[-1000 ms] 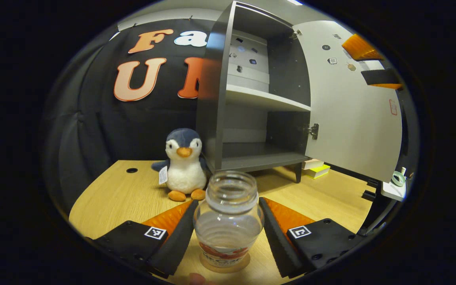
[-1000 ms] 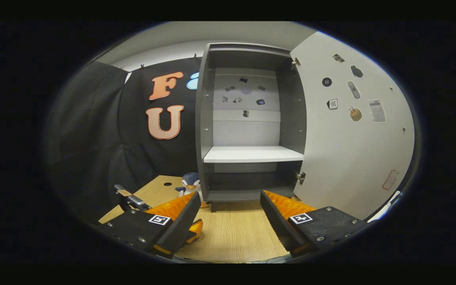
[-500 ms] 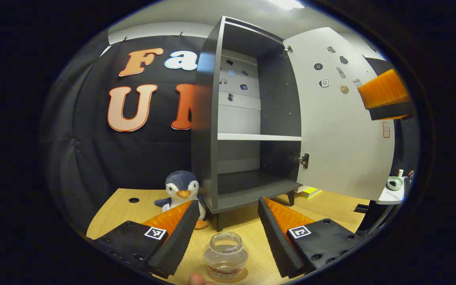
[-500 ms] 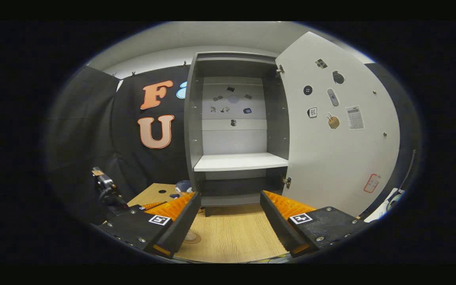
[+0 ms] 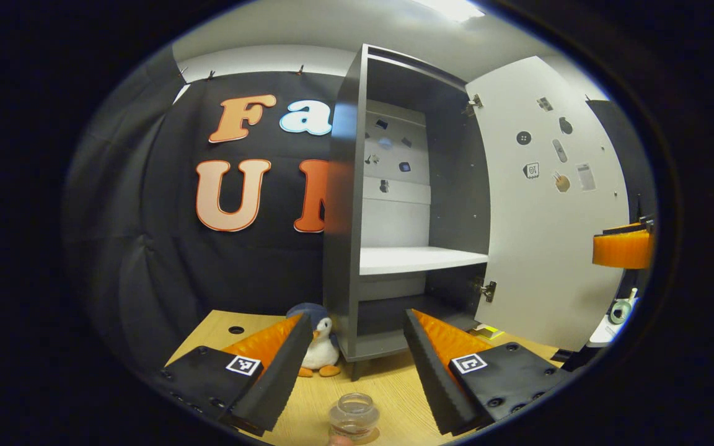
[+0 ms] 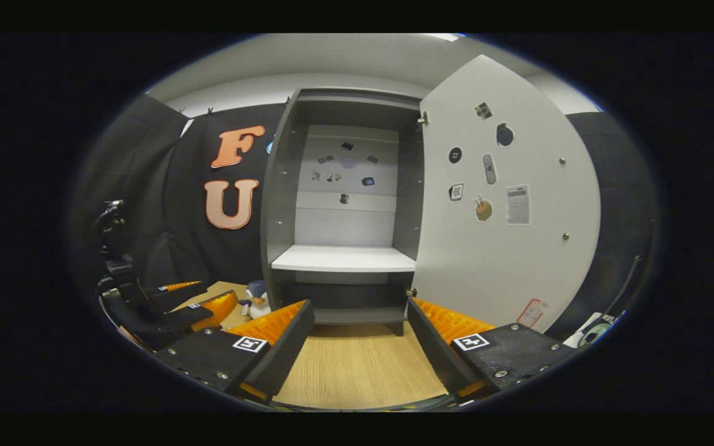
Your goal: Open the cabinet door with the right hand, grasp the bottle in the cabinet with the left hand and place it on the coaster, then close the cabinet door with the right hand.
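A small clear lidless bottle (image 5: 354, 416) stands upright on a round coaster (image 5: 369, 436) on the wooden table, at the bottom of the left gripper view. My left gripper (image 5: 354, 365) is open, raised above and behind the bottle without touching it. The grey cabinet (image 5: 394, 204) stands beyond, its white door (image 5: 549, 217) swung wide to the right. In the right gripper view my right gripper (image 6: 357, 353) is open and holds nothing, facing the cabinet (image 6: 344, 204) and its door (image 6: 506, 204) from a distance. The left gripper (image 6: 171, 303) appears at the left there.
A plush penguin (image 5: 320, 347) sits on the table (image 6: 357, 371) left of the cabinet's foot, also in the right gripper view (image 6: 256, 298). One finger of the right gripper (image 5: 623, 244) shows beside the door's outer edge. A tape roll (image 5: 618, 310) lies far right.
My left gripper has drawn back and up from the bottle, which stays on the coaster. The right gripper has shifted, so the open door now stands closer to its centre.
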Tool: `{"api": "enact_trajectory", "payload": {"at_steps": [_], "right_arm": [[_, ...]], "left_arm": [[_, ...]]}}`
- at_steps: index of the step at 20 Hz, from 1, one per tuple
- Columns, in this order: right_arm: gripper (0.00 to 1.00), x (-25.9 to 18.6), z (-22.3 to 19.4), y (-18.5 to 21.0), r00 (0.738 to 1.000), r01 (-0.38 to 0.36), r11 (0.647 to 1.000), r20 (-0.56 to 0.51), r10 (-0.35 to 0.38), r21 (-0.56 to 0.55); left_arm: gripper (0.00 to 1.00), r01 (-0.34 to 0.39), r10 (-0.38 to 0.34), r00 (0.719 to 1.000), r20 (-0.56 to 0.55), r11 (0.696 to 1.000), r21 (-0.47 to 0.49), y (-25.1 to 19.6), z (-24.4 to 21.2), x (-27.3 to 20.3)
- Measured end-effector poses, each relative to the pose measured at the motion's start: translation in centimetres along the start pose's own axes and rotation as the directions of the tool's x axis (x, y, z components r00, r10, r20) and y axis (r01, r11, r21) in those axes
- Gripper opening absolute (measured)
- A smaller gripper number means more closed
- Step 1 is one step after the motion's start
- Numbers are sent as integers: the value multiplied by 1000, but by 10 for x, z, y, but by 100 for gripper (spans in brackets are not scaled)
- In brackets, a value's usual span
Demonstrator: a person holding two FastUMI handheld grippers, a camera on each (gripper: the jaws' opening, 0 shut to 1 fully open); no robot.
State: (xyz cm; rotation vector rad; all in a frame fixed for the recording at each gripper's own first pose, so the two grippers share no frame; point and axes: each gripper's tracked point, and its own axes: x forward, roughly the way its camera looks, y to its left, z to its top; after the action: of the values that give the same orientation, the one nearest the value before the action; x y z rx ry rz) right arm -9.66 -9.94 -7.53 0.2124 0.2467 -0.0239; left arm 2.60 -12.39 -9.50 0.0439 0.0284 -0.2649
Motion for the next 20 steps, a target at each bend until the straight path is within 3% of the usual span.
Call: {"api": "enact_trajectory", "payload": {"at_steps": [4, 6, 7, 12, 13, 14, 18, 20], "right_arm": [[93, -17, 25, -32, 999, 26, 1000, 49, -25, -10], [97, -29, 35, -50, 996, 54, 998, 75, -53, -10], [93, -34, 36, -61, 995, 68, 998, 75, -67, -6], [93, -62, 38, -114, 988, 134, 991, 69, -134, 14], [97, -68, 38, -124, 987, 146, 989, 69, -147, 16], [94, -74, 38, -135, 984, 162, 987, 67, -162, 18], [97, -93, 43, -188, 964, 250, 968, 84, -251, 16], [93, -97, 48, -217, 948, 303, 953, 98, -302, 13]], "left_arm": [[96, -50, 50, 998, 39, 999, 12, 4, 43, -5], [97, -57, 56, 998, 40, 998, 32, -1, 60, -9], [96, -56, 55, 998, 34, 998, 40, -5, 67, -9], [97, -64, 61, 997, 37, 996, 61, -23, 89, -18], [97, -57, 55, 998, 37, 997, 51, -29, 92, -19], [96, -51, 49, 998, 36, 998, 39, -33, 93, -19], [96, -54, 54, 998, 31, 999, 5, -44, 101, -20], [96, -63, 63, 997, 40, 998, 5, -46, 105, -21]]}}
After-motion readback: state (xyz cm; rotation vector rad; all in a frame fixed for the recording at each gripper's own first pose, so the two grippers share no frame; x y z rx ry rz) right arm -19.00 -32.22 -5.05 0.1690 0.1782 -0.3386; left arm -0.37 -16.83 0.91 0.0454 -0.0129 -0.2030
